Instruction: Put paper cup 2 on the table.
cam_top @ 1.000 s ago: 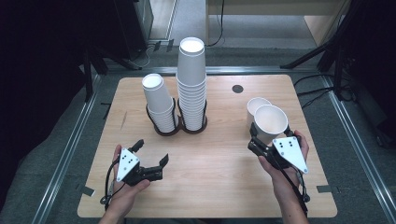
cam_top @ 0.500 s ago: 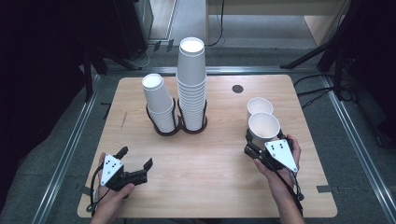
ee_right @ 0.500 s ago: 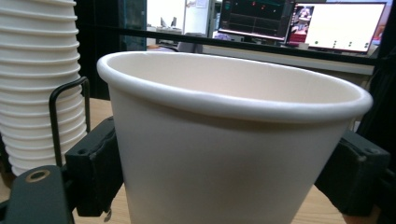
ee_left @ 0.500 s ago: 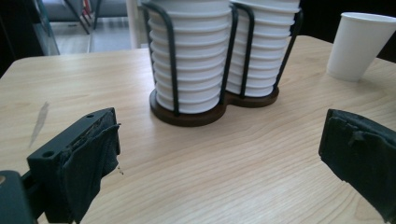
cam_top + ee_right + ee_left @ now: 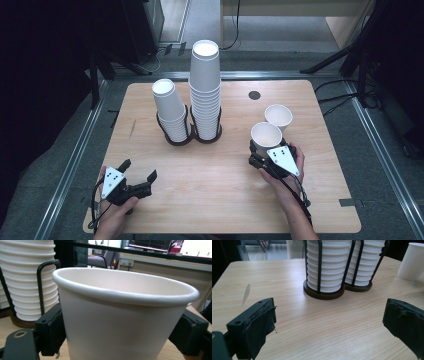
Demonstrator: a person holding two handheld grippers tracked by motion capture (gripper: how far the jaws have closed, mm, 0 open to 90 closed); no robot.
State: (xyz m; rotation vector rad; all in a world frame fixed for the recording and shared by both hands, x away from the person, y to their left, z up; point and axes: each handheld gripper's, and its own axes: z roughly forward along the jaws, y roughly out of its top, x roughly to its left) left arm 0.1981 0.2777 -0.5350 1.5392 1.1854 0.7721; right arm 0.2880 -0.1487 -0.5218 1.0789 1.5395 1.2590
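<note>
Two stacks of white paper cups stand in a black wire holder (image 5: 192, 137) at mid-table: a short stack (image 5: 170, 107) and a tall stack (image 5: 205, 85). My right gripper (image 5: 262, 150) is shut on a single white paper cup (image 5: 265, 136), upright, at the right of the table. In the right gripper view the cup (image 5: 120, 322) sits between both black fingers (image 5: 51, 330). A second loose cup (image 5: 278, 117) stands just behind it. My left gripper (image 5: 138, 170) is open near the front left edge, with nothing between its pads (image 5: 262, 325). The holder (image 5: 324, 293) lies ahead of it.
A small dark round spot (image 5: 254, 95) marks the table's far right part. The wooden table (image 5: 210, 200) has metal rails along both sides. The loose cup (image 5: 412, 261) appears at the upper right of the left gripper view.
My left gripper has drawn back toward the front left edge, still open. My right gripper has carried its cup a little to the left and nearer.
</note>
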